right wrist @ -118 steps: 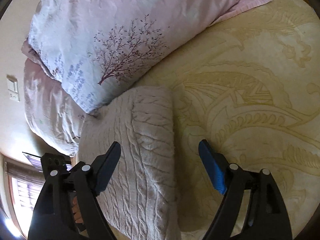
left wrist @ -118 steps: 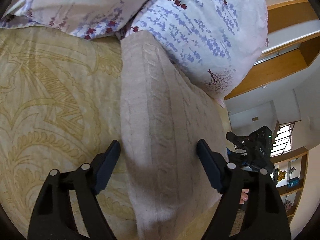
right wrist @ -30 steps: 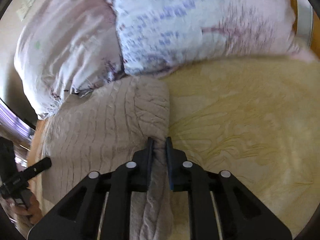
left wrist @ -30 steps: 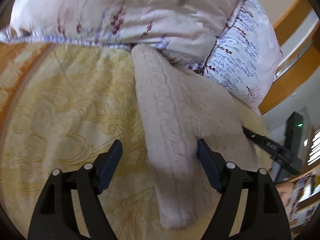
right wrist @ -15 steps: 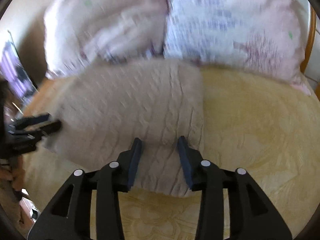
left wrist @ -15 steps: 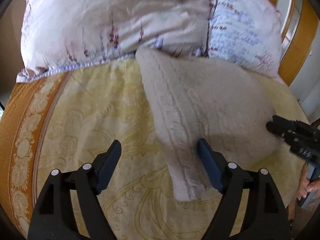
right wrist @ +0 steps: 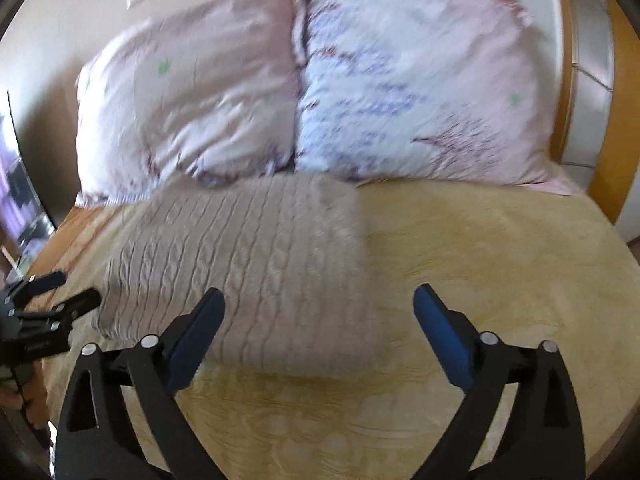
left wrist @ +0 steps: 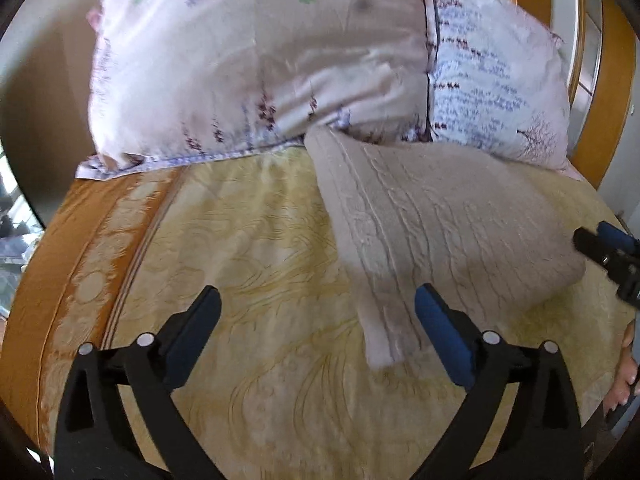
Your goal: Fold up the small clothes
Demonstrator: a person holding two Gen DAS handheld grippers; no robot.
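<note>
A folded beige cable-knit sweater [left wrist: 440, 220] [right wrist: 256, 264] lies flat on the yellow bedspread [left wrist: 240, 240], its far edge against the pillows. My left gripper [left wrist: 316, 304] hangs over the bedspread at the sweater's near left corner. Its jaws are opening, and the corner shows between the fingers without touching either pad. My right gripper [right wrist: 319, 300] is pulled back from the sweater's near right edge. Its jaws are opening too, with the pads off the knit. Each gripper shows in the other view, the right gripper [left wrist: 604, 248] and the left gripper [right wrist: 44, 296].
Two floral pillows [right wrist: 188, 112] [right wrist: 408, 88] stand against the wall behind the sweater. A wooden bed frame [right wrist: 616, 120] runs along the right. The bedspread has an orange border [left wrist: 72, 248] on the left. A person's hand [left wrist: 626, 364] shows at the right edge.
My right gripper, shut on the sweater's edge a second ago, has let go, opened wide and backed away. My left gripper has drawn back and swung round, and the sweater now lies flatter.
</note>
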